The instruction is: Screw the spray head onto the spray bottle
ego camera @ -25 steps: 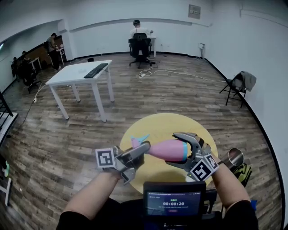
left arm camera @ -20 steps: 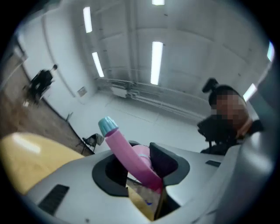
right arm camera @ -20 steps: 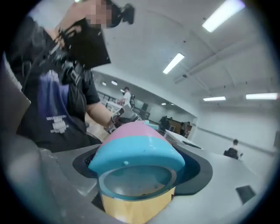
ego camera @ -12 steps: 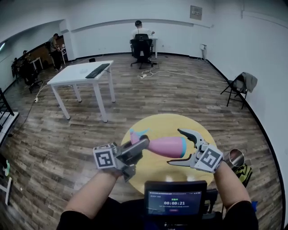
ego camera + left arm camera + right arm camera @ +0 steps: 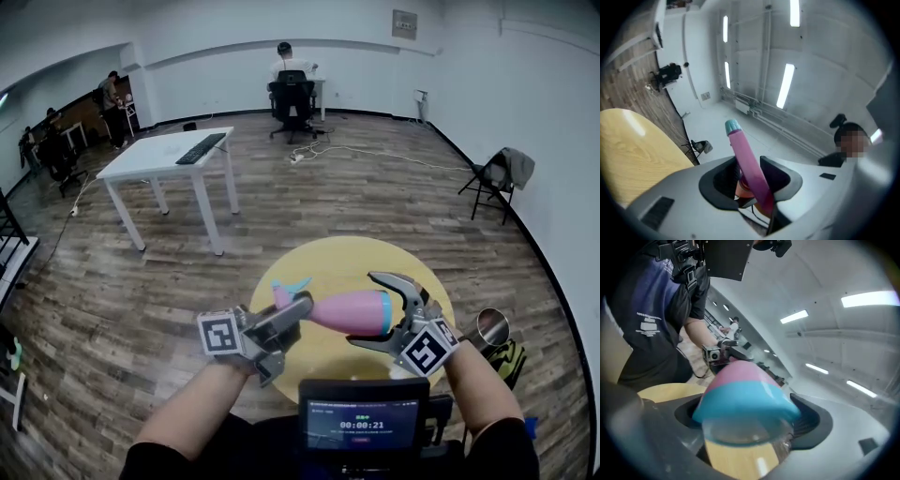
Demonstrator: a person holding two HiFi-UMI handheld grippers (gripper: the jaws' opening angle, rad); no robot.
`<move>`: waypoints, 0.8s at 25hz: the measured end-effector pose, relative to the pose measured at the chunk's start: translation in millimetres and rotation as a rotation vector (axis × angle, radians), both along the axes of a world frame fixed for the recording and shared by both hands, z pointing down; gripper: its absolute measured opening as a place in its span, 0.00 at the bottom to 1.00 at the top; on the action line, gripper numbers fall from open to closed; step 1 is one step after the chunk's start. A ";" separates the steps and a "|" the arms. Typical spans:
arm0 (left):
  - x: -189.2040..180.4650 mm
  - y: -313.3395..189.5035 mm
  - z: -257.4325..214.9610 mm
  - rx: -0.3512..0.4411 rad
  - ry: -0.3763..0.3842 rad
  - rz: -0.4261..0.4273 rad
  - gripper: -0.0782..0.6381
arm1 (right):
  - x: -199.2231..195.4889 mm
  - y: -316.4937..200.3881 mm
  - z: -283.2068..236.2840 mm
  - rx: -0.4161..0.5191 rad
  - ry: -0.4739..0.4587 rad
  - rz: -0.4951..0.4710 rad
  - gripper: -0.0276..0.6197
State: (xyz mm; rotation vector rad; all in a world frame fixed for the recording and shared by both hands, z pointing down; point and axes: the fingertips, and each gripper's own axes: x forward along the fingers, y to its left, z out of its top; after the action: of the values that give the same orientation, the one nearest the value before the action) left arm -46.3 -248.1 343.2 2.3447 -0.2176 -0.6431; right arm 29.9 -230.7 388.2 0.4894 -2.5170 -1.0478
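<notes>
A pink spray bottle with a blue band lies level in the air above the round yellow table. Its pink spray head with a teal trigger points left. My left gripper is shut on the spray head, which sticks up between its jaws. My right gripper stands round the bottle's clear base. Its jaws have just been opening, and the base lies between them with a little gap at the pads. The joint between head and bottle is hidden.
A white table with a keyboard stands far left. A person sits at a desk at the back wall, and others are at the far left. A folding chair is at the right. A metal cup and a timer screen are close by.
My right gripper let its jaws out from the bottle's base and rolled about the bottle, its marker cube turning. My left gripper and the spray head stayed about where they were.
</notes>
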 end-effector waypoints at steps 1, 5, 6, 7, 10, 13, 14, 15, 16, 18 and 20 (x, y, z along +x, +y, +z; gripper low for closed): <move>11.3 7.1 -3.5 0.037 -0.040 0.013 0.34 | -3.9 7.7 -2.2 -0.050 -0.011 -0.056 0.80; 26.4 37.3 -7.0 0.284 -0.192 0.016 0.35 | 4.2 28.8 -18.7 -0.483 -0.190 -0.205 0.79; 29.0 44.9 -9.5 0.378 -0.231 0.001 0.35 | 7.4 29.4 -18.2 -0.584 -0.217 -0.229 0.79; 31.0 48.6 -11.3 0.443 -0.263 -0.014 0.35 | 9.2 27.7 -15.8 -0.658 -0.232 -0.247 0.79; 24.2 34.8 -11.9 0.372 -0.229 -0.019 0.34 | 3.0 17.1 -8.7 -0.694 -0.227 -0.200 0.80; -2.6 4.9 -6.8 0.121 -0.057 -0.046 0.33 | 3.8 4.3 -11.0 -0.435 -0.151 -0.064 0.80; -15.4 -6.1 -2.6 0.040 -0.004 -0.076 0.33 | 10.7 0.1 -13.0 -0.328 -0.121 -0.016 0.82; -29.1 -15.7 2.2 -0.027 0.041 -0.110 0.33 | 19.7 -3.3 -14.7 -0.239 -0.095 0.031 0.86; -41.9 -22.9 6.8 -0.079 0.077 -0.140 0.33 | 28.5 -5.2 -15.3 -0.165 -0.072 0.072 0.88; -58.9 -30.9 14.7 -0.130 0.110 -0.173 0.33 | 37.6 -5.4 -11.7 -0.041 -0.017 0.107 0.88; -58.4 -32.1 17.4 -0.131 0.106 -0.158 0.33 | 31.8 -6.6 -4.7 0.061 0.042 0.097 0.88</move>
State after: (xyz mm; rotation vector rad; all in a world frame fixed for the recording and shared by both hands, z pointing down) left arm -104.7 -280.3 360.5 2.1765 -0.3878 -0.8027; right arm 61.6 -237.3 383.5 0.5942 -2.4055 -1.0889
